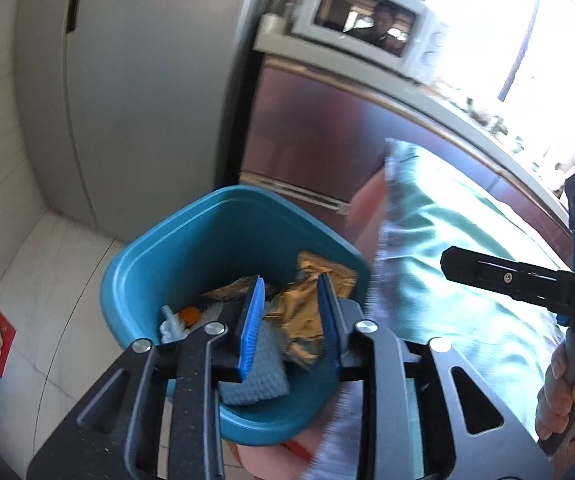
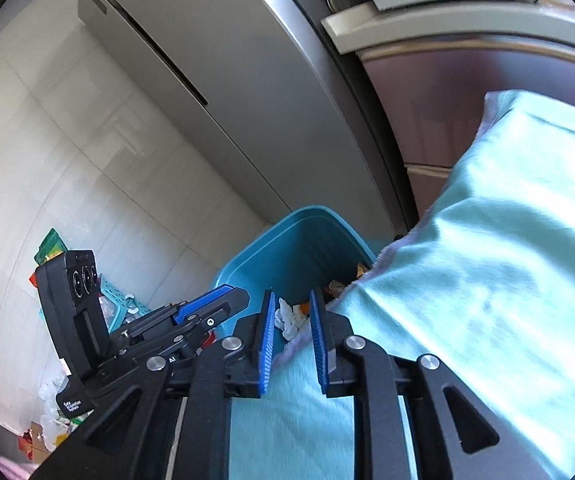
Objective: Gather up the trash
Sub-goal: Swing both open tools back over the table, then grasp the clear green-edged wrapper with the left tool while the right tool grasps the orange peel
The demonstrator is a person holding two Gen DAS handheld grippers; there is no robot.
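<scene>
Nearest: left gripper [image 1: 291, 320], blue pads parted, clamping nothing, poised over teal bin [image 1: 143, 272] holding gold wrapper [image 1: 307, 312], tissue and probably a blue sponge [image 1: 261, 376]. Further right: right gripper [image 2: 292, 332], also parted and empty, at mint tablecloth [image 2: 487, 280] edge. Step: drop apparently done. Next: swing back for remaining litter.

One blue bin [image 1: 191, 240], two grippers [image 1: 291, 320], one microwave [image 1: 367, 20]

Teal cloth [image 2: 487, 260]: covers the blue bin's [image 2: 287, 240] right rim, cut off at the frame edge. Floor litter [image 2: 53, 420]: too small to identify. Microwave [image 1: 367, 20]: blurred.
</scene>
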